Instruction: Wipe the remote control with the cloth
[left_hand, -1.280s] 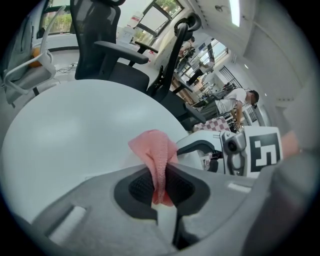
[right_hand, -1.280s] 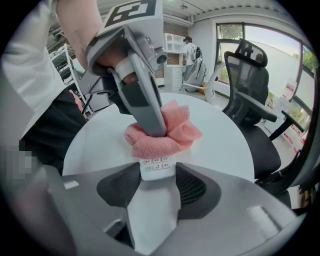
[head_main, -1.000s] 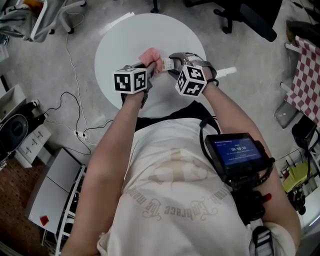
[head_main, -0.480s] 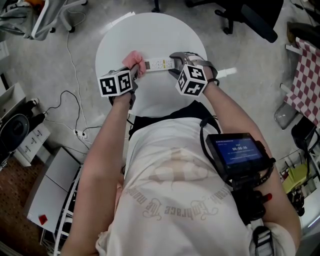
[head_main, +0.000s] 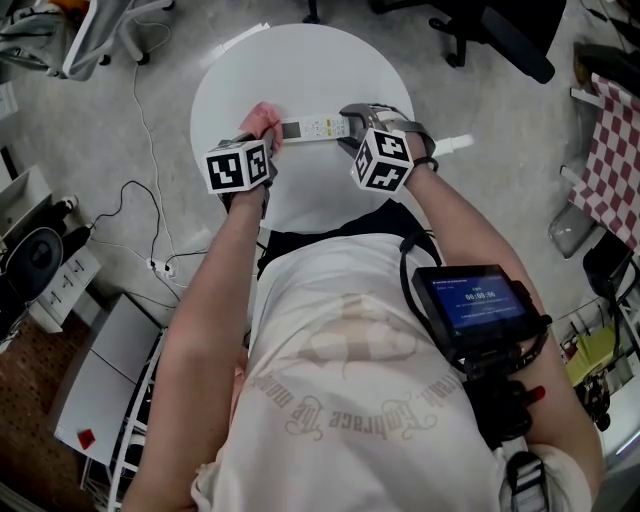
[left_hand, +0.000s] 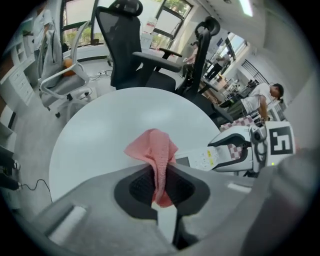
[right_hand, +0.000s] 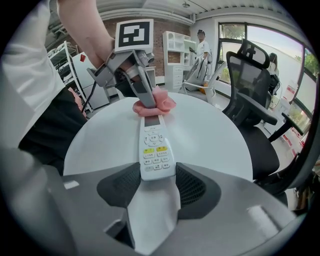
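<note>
A white remote control (head_main: 312, 128) lies across the round white table (head_main: 300, 70). My right gripper (head_main: 347, 124) is shut on its button end; in the right gripper view the remote (right_hand: 155, 145) runs away from between the pads of the right gripper (right_hand: 156, 176). My left gripper (head_main: 260, 140) is shut on a pink cloth (head_main: 263, 119). In the left gripper view the cloth (left_hand: 152, 147) hangs bunched from the jaws of the left gripper (left_hand: 161, 172), beside the remote's (left_hand: 200, 159) screen end. From the right gripper view the cloth (right_hand: 156, 105) rests on the remote's far end.
Black office chairs (left_hand: 130, 45) stand beyond the table. Cables (head_main: 150, 200) and a power strip lie on the floor at the left. A checkered cloth (head_main: 610, 160) is at the right. A screen device (head_main: 470, 305) hangs on the person's chest.
The left gripper slid the cloth leftward along the remote, from beside the right gripper to the far end, uncovering the remote's length. The right gripper stayed still.
</note>
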